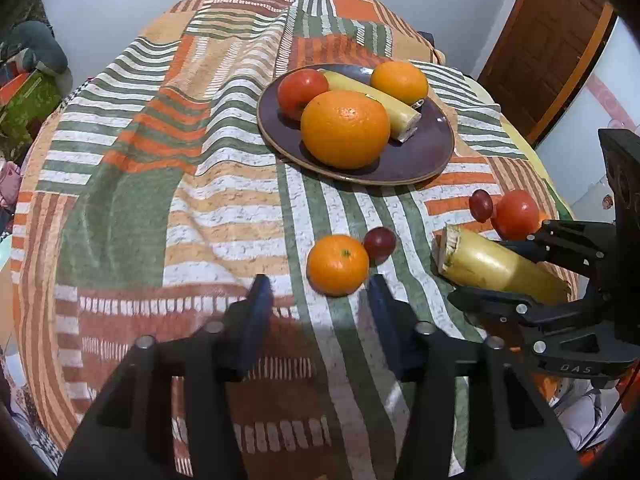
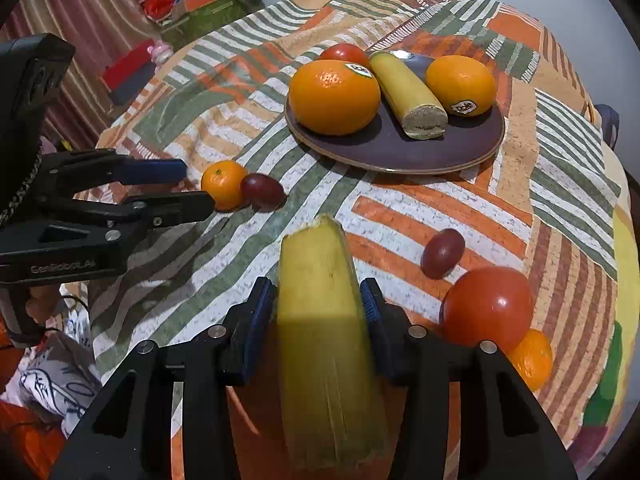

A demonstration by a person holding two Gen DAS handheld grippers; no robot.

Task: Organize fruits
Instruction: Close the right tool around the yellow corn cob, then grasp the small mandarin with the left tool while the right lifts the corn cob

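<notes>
A purple plate holds a big orange, a smaller orange, a tomato and a banana piece. My right gripper is shut on a second banana piece. My left gripper is open, just short of a mandarin with a grape beside it. Another grape and tomato lie on the cloth to the right.
A striped cloth covers the round table. Another mandarin sits behind the loose tomato near the table edge. Clutter and boxes stand beyond the far left edge. A wooden door is at the right.
</notes>
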